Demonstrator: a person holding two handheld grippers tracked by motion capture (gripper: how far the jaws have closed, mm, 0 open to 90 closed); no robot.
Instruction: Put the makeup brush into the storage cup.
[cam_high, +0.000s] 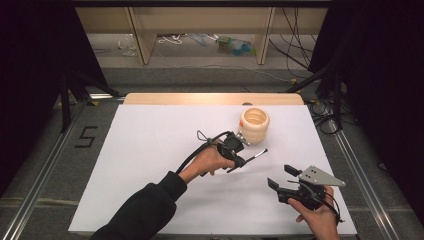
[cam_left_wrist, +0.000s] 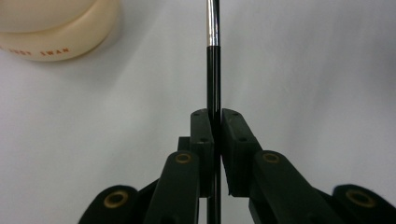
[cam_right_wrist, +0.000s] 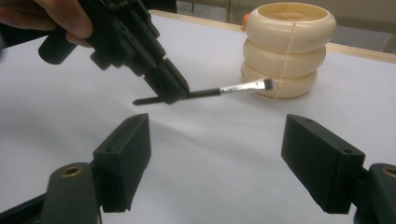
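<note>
A small brush (cam_high: 255, 155) with a black handle and silver ferrule is clamped in my left gripper (cam_high: 239, 161), held just above the white sheet. In the left gripper view the jaws are shut on the brush handle (cam_left_wrist: 214, 79), which runs straight ahead. From the right gripper view the brush (cam_right_wrist: 219, 91) is level, its bristles reaching toward a cream ribbed pot (cam_right_wrist: 285, 49). That pot (cam_high: 254, 125) stands upright and open-topped right behind my left gripper. My right gripper (cam_high: 282, 176) hovers near the table's front right, jaws wide apart and holding nothing; its pads (cam_right_wrist: 126, 156) frame the scene.
A white sheet (cam_high: 150, 150) covers the wooden table (cam_high: 150, 98). Black curtains flank both sides. Beyond the far edge are floor cables and wooden shelving legs (cam_high: 142, 40). Metal rails (cam_high: 360, 180) run along the table's sides.
</note>
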